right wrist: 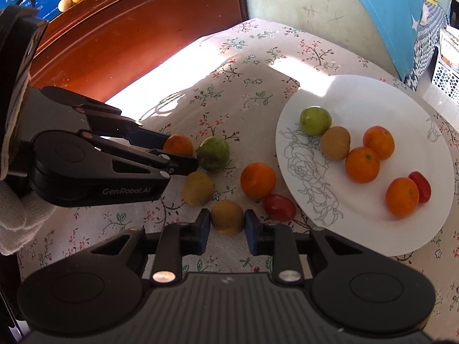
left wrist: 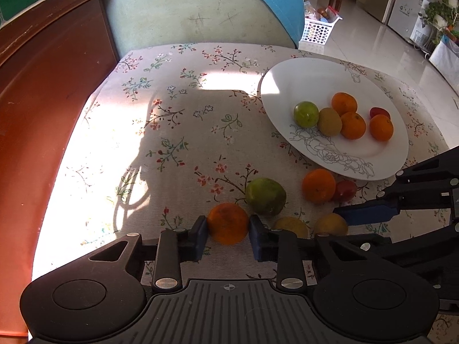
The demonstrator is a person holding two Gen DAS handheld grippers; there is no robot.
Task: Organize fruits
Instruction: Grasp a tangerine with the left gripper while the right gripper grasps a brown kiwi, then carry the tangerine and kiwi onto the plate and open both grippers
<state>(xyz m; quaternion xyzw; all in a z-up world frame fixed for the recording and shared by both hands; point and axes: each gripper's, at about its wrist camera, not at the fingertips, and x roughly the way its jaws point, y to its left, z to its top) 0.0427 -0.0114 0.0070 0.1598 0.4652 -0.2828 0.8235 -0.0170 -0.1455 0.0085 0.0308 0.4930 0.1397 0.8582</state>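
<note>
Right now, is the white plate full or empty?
Neither: the white plate holds six fruits on the half nearer the grippers; its far half is bare.

Right gripper (right wrist: 227, 226) sits low at the near edge, its blue pads either side of a yellowish fruit (right wrist: 227, 220) and touching it. To the left, the left gripper (right wrist: 179, 150), held in a white-gloved hand (right wrist: 14, 215), has its fingers around a small orange (right wrist: 178, 144). Between them on the floral cloth (right wrist: 243, 66) lie a green fruit (right wrist: 213, 153), another yellowish one (right wrist: 198, 188), an orange (right wrist: 257, 180) and a red tomato (right wrist: 279, 207). On the right, the white plate (right wrist: 373, 106) holds six fruits.
</note>
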